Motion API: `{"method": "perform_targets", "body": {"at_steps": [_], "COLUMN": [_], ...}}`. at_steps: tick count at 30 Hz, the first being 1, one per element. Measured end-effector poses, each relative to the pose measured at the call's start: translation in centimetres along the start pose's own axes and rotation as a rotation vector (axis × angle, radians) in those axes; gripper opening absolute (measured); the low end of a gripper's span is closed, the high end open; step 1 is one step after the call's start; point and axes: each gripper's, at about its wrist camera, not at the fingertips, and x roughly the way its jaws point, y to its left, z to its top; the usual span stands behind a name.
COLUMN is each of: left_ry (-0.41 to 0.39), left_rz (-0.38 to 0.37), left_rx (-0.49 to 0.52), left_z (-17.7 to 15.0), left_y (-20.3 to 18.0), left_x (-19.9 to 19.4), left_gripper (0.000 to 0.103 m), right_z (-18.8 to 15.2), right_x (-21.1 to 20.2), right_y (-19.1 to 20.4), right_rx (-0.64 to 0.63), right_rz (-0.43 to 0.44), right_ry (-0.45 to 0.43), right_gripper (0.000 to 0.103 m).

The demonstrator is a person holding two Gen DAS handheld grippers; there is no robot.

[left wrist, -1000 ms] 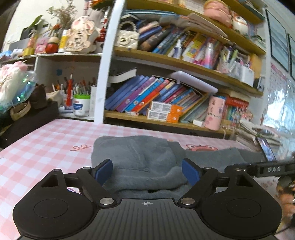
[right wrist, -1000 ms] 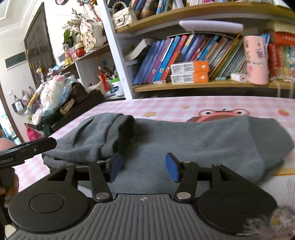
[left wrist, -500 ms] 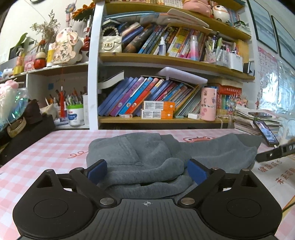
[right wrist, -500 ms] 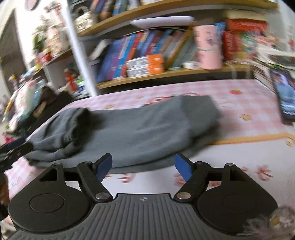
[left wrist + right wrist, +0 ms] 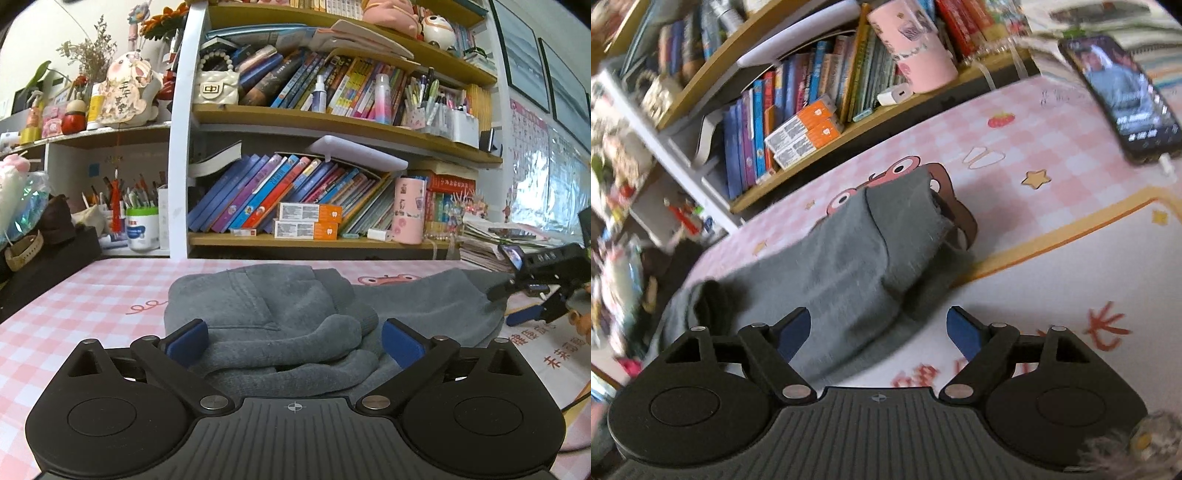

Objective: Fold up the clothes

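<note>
A grey fleece garment (image 5: 280,310) lies across the pink checked tablecloth (image 5: 74,314), bunched into thick folds at its left end. My left gripper (image 5: 293,343) sits low in front of that bunch. Its jaws are opening wide, and the folds lie between and beyond the blue pads (image 5: 186,341) without being pressed. In the right wrist view the garment's flatter right end (image 5: 857,258) stretches away, its near edge between the fingers. My right gripper (image 5: 879,334) is rolled to one side, with jaws opening and pads clear of the cloth. It also shows at the garment's right end (image 5: 513,304).
A crowded bookshelf (image 5: 295,122) stands along the table's far edge, with a pink cup (image 5: 408,210) on its lowest board. A phone (image 5: 1126,96) with a lit screen lies at the right on stacked papers (image 5: 491,243). A dark box (image 5: 48,266) borders the left side.
Both grippers have opened wider and no longer pinch cloth. The right one has slid towards the garment's right end and rolled. The left view has levelled out.
</note>
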Motion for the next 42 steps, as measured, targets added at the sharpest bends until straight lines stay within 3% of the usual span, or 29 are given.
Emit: {"method": "perform_targets", "body": {"at_steps": [4, 6, 8, 11, 14, 17, 22, 25, 28, 29, 37, 41, 42], "left_ry": [0.004, 0.005, 0.006, 0.007, 0.012, 0.013, 0.012, 0.019, 0.024, 0.026, 0.027, 0.025, 0.025], "left_rz": [0.001, 0.001, 0.001, -0.003, -0.001, 0.001, -0.003, 0.001, 0.007, 0.009, 0.005, 0.002, 0.001], "left_rx": [0.000, 0.000, -0.002, -0.010, -0.009, -0.004, -0.009, -0.003, 0.008, 0.012, 0.005, 0.000, -0.001], "left_z": [0.0, 0.0, 0.0, 0.0, 0.1, 0.0, 0.1, 0.1, 0.1, 0.1, 0.1, 0.1, 0.1], "left_y": [0.0, 0.0, 0.1, 0.2, 0.2, 0.1, 0.2, 0.0, -0.1, -0.2, -0.2, -0.1, 0.0], "left_x": [0.1, 0.1, 0.1, 0.1, 0.1, 0.1, 0.1, 0.2, 0.3, 0.3, 0.3, 0.3, 0.3], "left_gripper": [0.102, 0.102, 0.102, 0.103, 0.103, 0.103, 0.103, 0.103, 0.103, 0.103, 0.103, 0.103, 0.103], "right_z": [0.9, 0.9, 1.0, 1.1, 0.6, 0.1, 0.3, 0.5, 0.5, 0.4, 0.6, 0.6, 0.6], "right_x": [1.0, 1.5, 2.0, 1.0, -1.0, -0.7, 0.6, 0.8, 0.9, 0.9, 2.1, 2.0, 2.0], "right_y": [0.2, 0.8, 1.0, 1.5, 3.3, 3.8, 1.6, 0.8, 0.1, -0.1, -0.1, -0.1, -0.1], "right_rx": [0.048, 0.017, -0.004, -0.004, -0.095, -0.124, -0.002, 0.043, 0.104, 0.123, 0.151, 0.141, 0.138], "right_rz": [-0.049, -0.093, -0.108, -0.022, 0.078, 0.041, -0.011, -0.010, -0.008, -0.005, -0.002, -0.013, -0.011], "right_ry": [-0.025, -0.036, -0.031, -0.097, -0.199, -0.194, -0.121, -0.098, -0.091, -0.093, -0.057, -0.063, -0.066], "right_gripper": [0.069, 0.055, 0.025, 0.018, 0.017, 0.017, 0.018, 0.024, 0.045, 0.047, 0.045, 0.024, 0.022]}}
